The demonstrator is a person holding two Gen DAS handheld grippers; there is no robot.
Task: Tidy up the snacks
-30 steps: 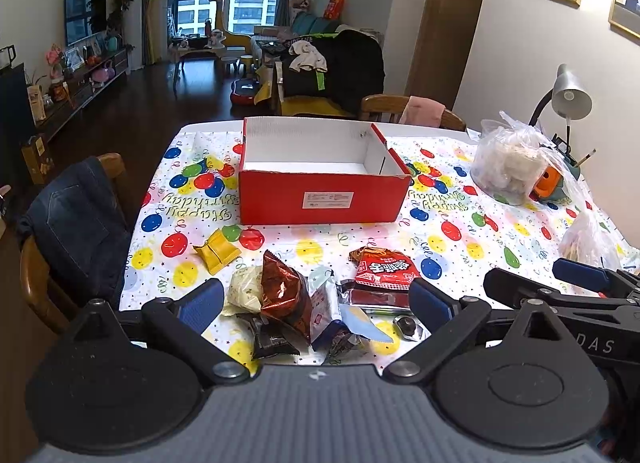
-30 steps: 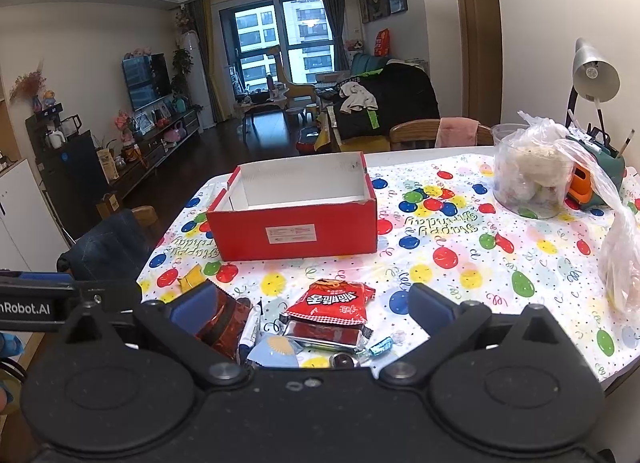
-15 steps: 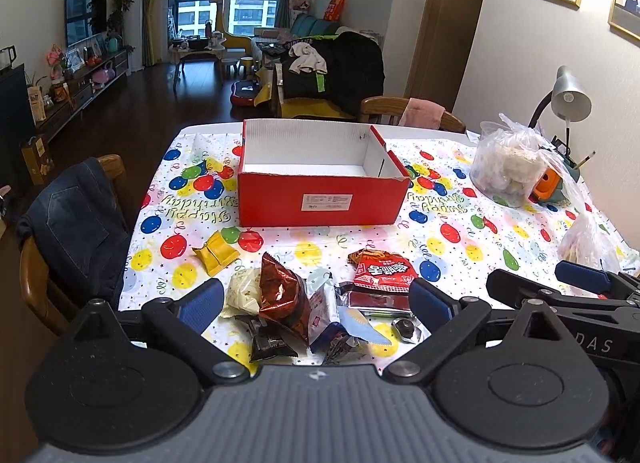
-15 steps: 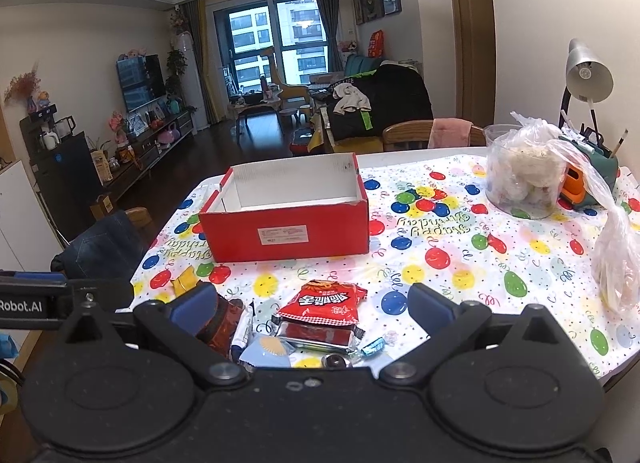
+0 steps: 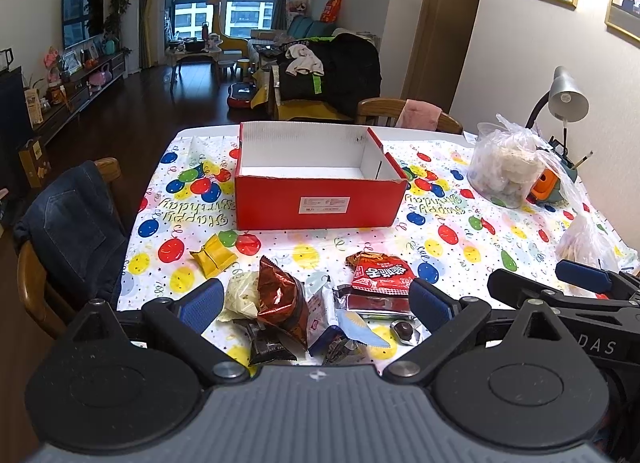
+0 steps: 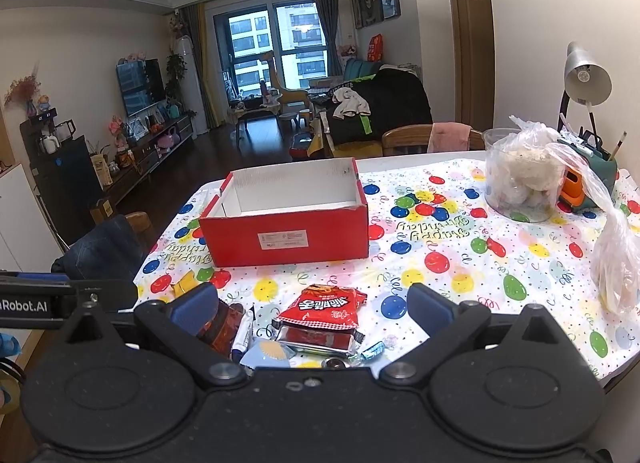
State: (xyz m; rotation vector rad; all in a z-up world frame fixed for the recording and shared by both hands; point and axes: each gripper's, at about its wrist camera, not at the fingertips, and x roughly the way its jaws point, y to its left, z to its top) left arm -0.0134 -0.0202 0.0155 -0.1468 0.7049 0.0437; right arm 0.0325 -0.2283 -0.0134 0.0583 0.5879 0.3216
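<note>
My left gripper (image 5: 316, 301) and right gripper (image 6: 312, 309) are wide apart over the snacks (image 5: 280, 303), box (image 5: 320, 203) behind

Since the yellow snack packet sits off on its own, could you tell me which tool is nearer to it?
The left. The yellow packet lies just beyond the left tool, by its left finger. The right tool hovers farther right, over the red packet.

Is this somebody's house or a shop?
Most likely somebody's home: a dining table with a balloon-print birthday tablecloth opens onto a living room with a wall-mounted flat television and a clothes-piled sofa.
</note>
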